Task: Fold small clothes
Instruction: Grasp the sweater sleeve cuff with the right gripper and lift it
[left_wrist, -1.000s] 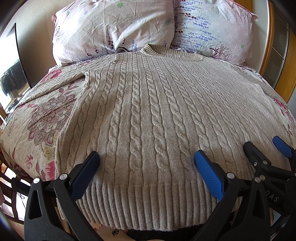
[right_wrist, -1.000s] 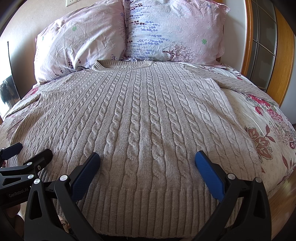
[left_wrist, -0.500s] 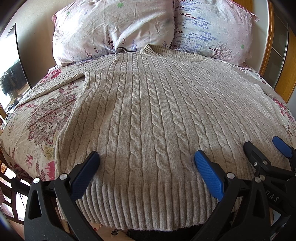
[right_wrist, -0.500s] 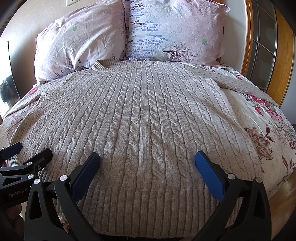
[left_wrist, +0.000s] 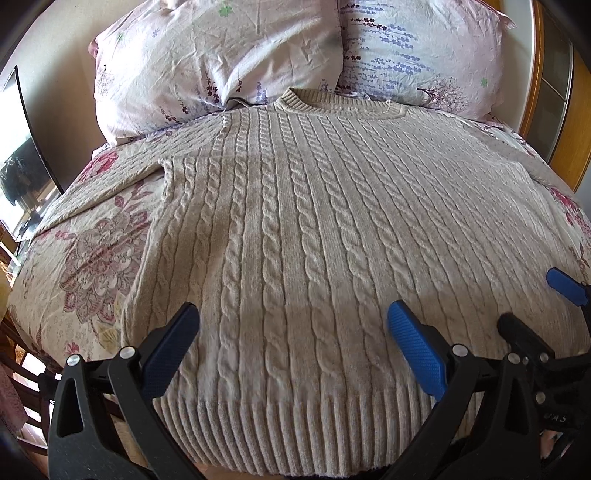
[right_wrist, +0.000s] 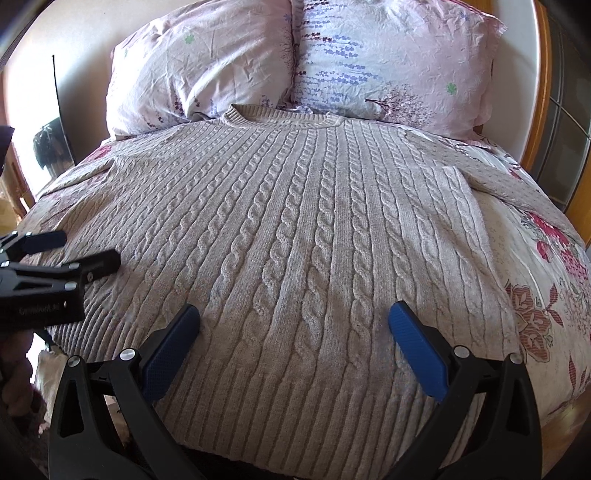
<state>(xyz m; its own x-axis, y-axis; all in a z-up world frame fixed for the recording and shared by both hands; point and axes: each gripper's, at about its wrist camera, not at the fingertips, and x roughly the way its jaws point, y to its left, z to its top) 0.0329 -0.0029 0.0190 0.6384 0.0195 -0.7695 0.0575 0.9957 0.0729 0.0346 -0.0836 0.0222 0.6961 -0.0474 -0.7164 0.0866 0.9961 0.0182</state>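
Observation:
A beige cable-knit sweater (left_wrist: 314, 236) lies flat, face up, on a floral bedspread (left_wrist: 88, 258), collar toward the pillows, ribbed hem nearest me. It also fills the right wrist view (right_wrist: 295, 240). My left gripper (left_wrist: 291, 332) is open and empty, hovering above the hem's left half. My right gripper (right_wrist: 293, 328) is open and empty above the hem's right half. The right gripper also shows at the right edge of the left wrist view (left_wrist: 535, 310). The left gripper also shows at the left edge of the right wrist view (right_wrist: 74, 251). Both sleeves spread outward.
Two floral pillows (left_wrist: 221, 62) (left_wrist: 417, 55) lean against the wall behind the collar. A wooden frame with glass panes (right_wrist: 561, 122) stands at the right. A dark screen (left_wrist: 22, 147) stands at the left. The bed's front edge lies just under the hem.
Both grippers have risen and moved slightly forward over the sweater. In the right wrist view the left gripper now sits higher. The sweater has not moved.

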